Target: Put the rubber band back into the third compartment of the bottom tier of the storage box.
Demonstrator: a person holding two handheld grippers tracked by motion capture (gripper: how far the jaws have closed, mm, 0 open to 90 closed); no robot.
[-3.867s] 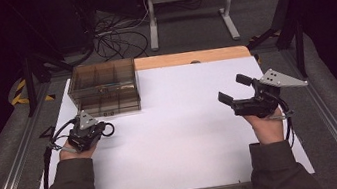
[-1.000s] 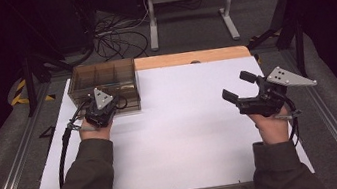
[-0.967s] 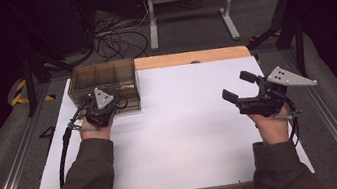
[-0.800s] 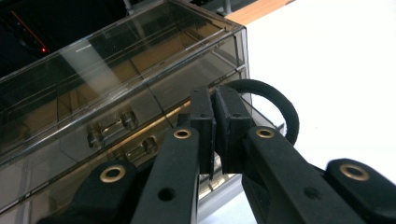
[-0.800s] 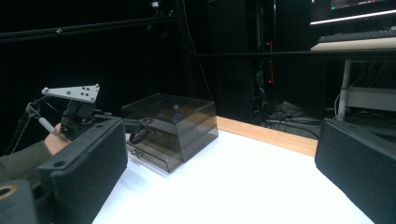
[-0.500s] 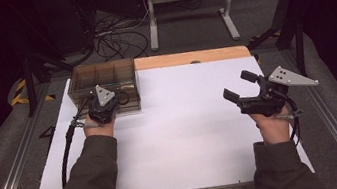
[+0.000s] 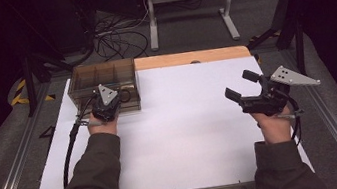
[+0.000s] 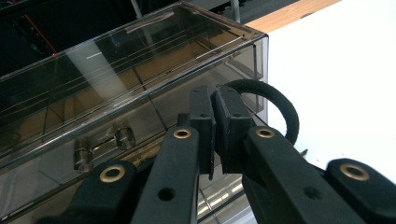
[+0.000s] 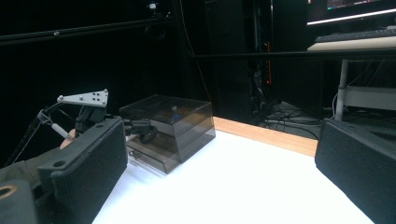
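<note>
My left gripper [image 8: 214, 135] pinches the soft, light black ring [image 8: 275, 105] by its band; right gripper [image 7: 247, 90] gapes empty.

smoked plastic drawer box [image 7: 104, 81] blocking far-left corner, white table [image 7: 185, 117] open elsewhere

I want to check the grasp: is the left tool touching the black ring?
Touching. In the left gripper view, the left tool has its jaws closed on the black ring, in front of the smoky plastic box.

Counted: one smoked-plastic drawer box [image 7: 102, 82], far left; one black ring [image 8: 275, 105]; two hand-held grippers, left [image 7: 106, 105], right [image 7: 240, 87]; one worktop [image 7: 188, 137].
</note>
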